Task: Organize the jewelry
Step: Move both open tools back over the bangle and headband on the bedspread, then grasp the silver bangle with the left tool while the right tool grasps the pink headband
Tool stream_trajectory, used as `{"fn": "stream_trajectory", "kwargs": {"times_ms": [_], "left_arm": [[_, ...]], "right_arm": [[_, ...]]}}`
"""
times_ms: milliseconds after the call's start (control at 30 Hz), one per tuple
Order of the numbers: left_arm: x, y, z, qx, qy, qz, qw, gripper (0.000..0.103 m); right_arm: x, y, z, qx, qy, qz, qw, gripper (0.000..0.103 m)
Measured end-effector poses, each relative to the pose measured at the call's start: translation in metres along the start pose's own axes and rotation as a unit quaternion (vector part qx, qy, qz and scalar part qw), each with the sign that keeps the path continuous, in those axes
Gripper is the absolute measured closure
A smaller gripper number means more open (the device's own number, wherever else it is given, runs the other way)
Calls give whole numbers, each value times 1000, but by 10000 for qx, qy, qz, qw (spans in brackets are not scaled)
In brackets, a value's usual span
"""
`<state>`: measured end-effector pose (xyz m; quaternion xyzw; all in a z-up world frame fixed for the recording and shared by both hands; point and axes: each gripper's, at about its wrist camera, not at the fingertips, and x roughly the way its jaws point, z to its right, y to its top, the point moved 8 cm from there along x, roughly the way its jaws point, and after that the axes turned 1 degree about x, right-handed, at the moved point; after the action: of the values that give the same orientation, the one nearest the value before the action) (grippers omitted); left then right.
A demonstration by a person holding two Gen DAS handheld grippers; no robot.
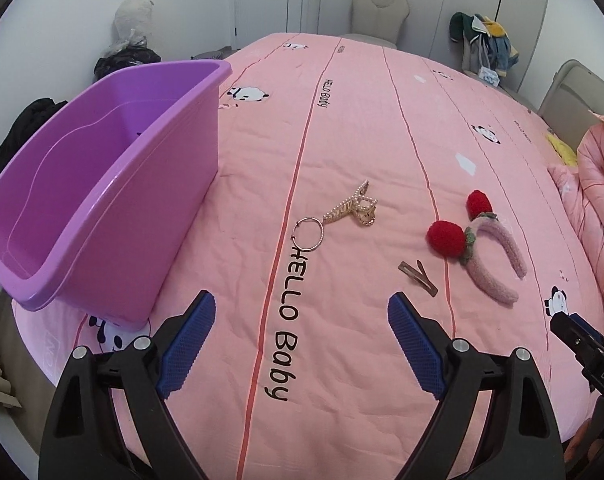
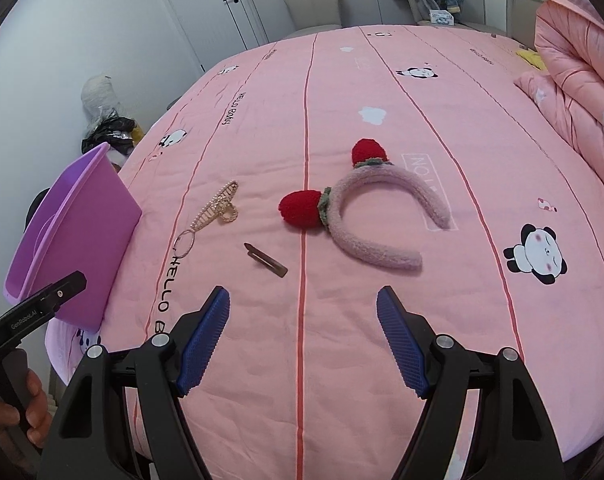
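On the pink bedspread lie a gold pearl claw clip (image 1: pixel 352 208) (image 2: pixel 218 206), a thin hoop ring (image 1: pixel 311 234) (image 2: pixel 187 243) touching its end, a brown flat hair clip (image 1: pixel 418 278) (image 2: pixel 266 260), and a fuzzy pink headband with two red strawberries (image 1: pixel 490 258) (image 2: pixel 382 216). An empty purple plastic bin (image 1: pixel 102 204) (image 2: pixel 74 240) stands at the left. My left gripper (image 1: pixel 302 344) is open and empty, hovering short of the ring. My right gripper (image 2: pixel 304 340) is open and empty, short of the headband and brown clip.
A folded pink quilt (image 2: pixel 578 60) is piled at the bed's right side. Chairs with clothes (image 1: pixel 482 46) stand beyond the far edge, and bags (image 1: pixel 130 40) lie on the floor at the far left. The bed edge runs just behind both grippers.
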<state>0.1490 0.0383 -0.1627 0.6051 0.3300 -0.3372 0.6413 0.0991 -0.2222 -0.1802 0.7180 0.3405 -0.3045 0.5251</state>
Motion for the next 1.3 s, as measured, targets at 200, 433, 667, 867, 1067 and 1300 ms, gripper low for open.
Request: {"fn": "stream_trajectory", "kwargs": {"times_ms": [200,433,667,867,1067,1300], "left_arm": [[38,10,-7,-114,62,-224,9997,17],[81,21,-11,-157,148,-409,9989,17],[130,23,-10,-82,218,-693,9973,17],[167,25,-4,52,279,-837,9961,17],[192,26,-1,93,298,-923,9952,17],[211,27,1,135,336,-992,9944,17]], "right_arm": [[34,15,15,71,-68,-81,9999,30],[83,37,25,-17,-158,-290,9995,30],[129,50,29,-165,-242,-458,9985,30],[160,56,34,-343,-332,-563,9973,30],[180,60,38,-416,-380,-621,9965,30],[196,59,39,-581,-483,-673,9949,30]]}}
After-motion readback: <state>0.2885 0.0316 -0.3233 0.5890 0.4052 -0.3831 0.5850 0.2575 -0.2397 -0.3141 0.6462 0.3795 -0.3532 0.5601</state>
